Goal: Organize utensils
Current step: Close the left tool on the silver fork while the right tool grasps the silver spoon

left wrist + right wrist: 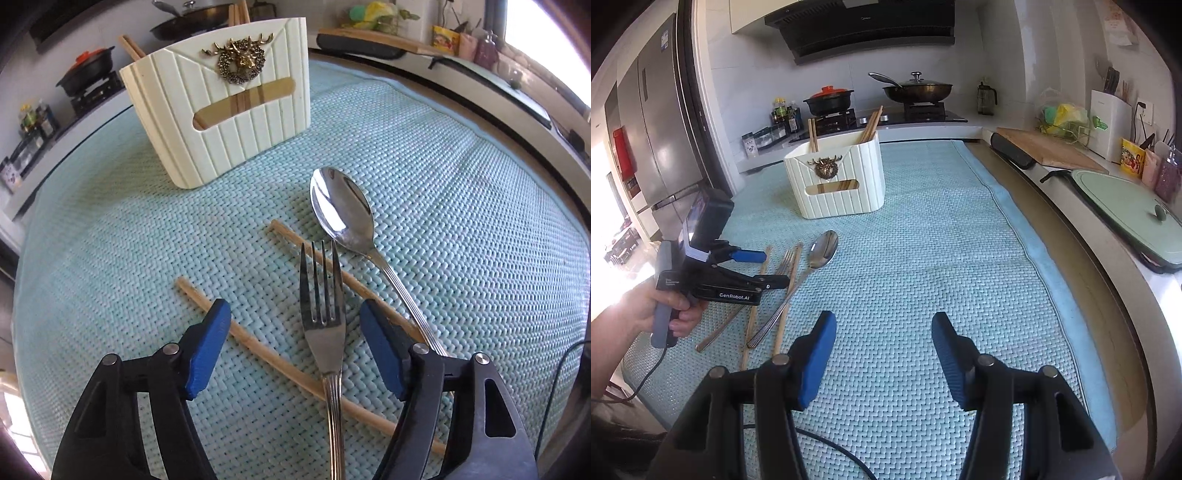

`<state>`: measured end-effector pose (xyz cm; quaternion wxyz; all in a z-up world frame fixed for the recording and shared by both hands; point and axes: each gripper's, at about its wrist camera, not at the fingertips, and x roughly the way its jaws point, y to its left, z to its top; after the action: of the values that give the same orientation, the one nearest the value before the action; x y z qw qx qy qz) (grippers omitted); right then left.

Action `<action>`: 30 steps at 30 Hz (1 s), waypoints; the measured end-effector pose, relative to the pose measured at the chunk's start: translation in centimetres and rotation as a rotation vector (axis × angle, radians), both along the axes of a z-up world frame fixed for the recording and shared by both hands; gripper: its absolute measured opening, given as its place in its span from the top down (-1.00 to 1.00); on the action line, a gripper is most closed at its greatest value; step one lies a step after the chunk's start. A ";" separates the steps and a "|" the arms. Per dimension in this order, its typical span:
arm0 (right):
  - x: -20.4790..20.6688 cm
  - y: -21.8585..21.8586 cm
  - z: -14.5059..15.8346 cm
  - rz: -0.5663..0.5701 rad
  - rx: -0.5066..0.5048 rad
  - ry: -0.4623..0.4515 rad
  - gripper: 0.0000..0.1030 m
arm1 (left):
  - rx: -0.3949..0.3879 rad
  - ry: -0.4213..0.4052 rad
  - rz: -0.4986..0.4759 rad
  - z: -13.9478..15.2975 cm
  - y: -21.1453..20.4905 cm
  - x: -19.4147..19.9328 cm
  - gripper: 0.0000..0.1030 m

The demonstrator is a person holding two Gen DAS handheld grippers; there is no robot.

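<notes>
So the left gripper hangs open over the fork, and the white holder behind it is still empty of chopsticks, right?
Not quite. The left gripper does hang open over the fork, but the white holder is not empty: the right wrist view shows chopsticks already standing in it.

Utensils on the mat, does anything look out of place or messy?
Yes. The fork, spoon and two loose chopsticks lie crisscrossed on the mat, fork over both chopsticks, while other chopsticks already stand in the white holder.
</notes>
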<state>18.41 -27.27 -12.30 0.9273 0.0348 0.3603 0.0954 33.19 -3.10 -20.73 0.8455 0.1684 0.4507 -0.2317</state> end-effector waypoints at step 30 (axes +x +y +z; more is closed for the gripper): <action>2.0 2.0 -2.2 0.061 -0.077 0.085 -0.07 | -0.160 -0.078 0.273 3.5 7.6 -2.5 0.54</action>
<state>20.36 -25.26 -14.47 0.9085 -0.0077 0.4036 0.1082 30.73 4.47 -17.20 0.8968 0.0466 0.4161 -0.1433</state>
